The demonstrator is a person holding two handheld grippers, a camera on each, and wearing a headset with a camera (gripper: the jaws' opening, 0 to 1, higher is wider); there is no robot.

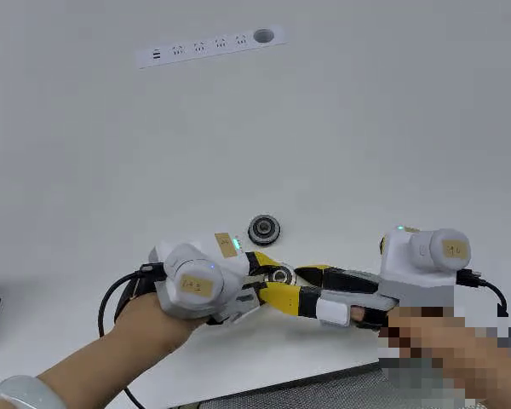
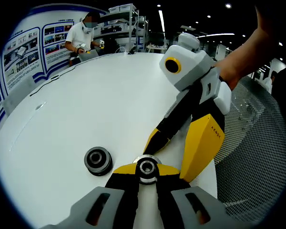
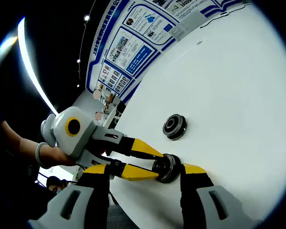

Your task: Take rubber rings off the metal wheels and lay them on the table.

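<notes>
2 wheels here, over a plain white table (image 1: 341, 128), power strip (image 1: 213, 45) at the far edge, posters (image 3: 133, 43) + shelving (image 2: 126, 19) round the room. Both have dark rims w/ shiny hubs. Loose wheel (image 1: 264, 228) lies flat just past the grippers. Held wheel (image 3: 166, 168) is pinched in the left gripper (image 2: 146, 172), jaws closed on it. Right gripper (image 1: 295, 285) gapes wide, gripping nothing, held wheel btwn its tips.

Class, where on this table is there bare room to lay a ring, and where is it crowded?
Bare: table between power strip and loose wheel, and either side of that wheel. Crowded: near edge, where left tongs and right tongs meet at the held wheel.
</notes>
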